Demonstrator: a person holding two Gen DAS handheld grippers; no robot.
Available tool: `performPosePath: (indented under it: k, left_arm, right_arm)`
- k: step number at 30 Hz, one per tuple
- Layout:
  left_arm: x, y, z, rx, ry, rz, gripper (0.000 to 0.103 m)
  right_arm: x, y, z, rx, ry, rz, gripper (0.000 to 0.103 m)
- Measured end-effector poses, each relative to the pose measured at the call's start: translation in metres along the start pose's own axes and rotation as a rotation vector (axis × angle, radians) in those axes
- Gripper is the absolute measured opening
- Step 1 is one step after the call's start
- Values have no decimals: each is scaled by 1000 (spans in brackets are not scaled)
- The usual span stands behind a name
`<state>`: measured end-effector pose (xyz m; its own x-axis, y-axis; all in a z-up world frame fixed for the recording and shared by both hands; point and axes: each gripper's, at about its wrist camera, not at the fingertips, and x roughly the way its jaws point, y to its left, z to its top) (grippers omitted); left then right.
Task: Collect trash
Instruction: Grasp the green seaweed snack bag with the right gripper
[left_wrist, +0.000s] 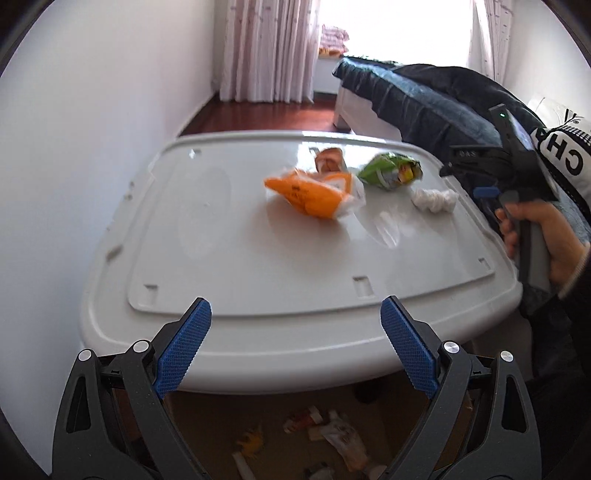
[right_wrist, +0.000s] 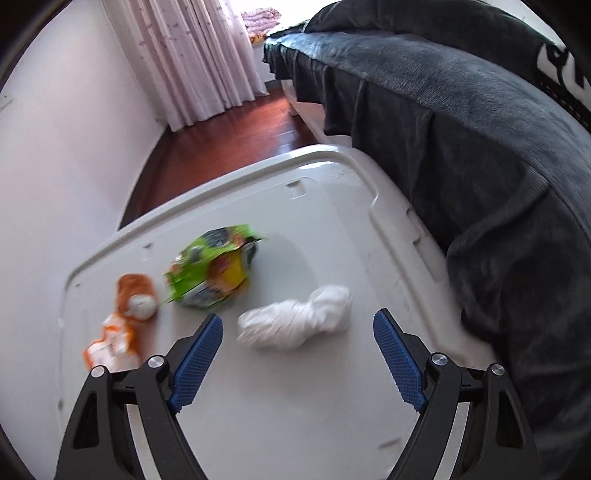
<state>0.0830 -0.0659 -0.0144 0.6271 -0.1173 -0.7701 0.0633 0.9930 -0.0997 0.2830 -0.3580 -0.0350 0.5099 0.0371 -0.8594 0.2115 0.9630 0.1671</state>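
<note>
Hovering: your right gripper (right_wrist: 297, 338) hangs over the white lid (right_wrist: 325, 424), jaws spread wide, gripping nothing.
Tissue: the crumpled white tissue (right_wrist: 295, 323) lies just beyond your right fingertips, between them, untouched.
Wrappers: the green wrapper (right_wrist: 210, 273) sits left of the tissue; the orange wrapper (left_wrist: 310, 192) lies further left.
Left gripper: your left gripper (left_wrist: 295, 326) is wide apart too, empty, at the lid's near edge.
Box: more trash lies in the cardboard box (left_wrist: 391, 424) below.
</note>
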Motion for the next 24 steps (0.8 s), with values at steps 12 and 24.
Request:
performPosePath:
  k: [12,24]
  left_arm:
    - [11,7,3,-71,35,-30,91]
    - [14,2,3,-42,41,-21,91]
  right_arm:
    - [16,14,37,20,59,299,93]
    - [87,63,58,212,241,214,93]
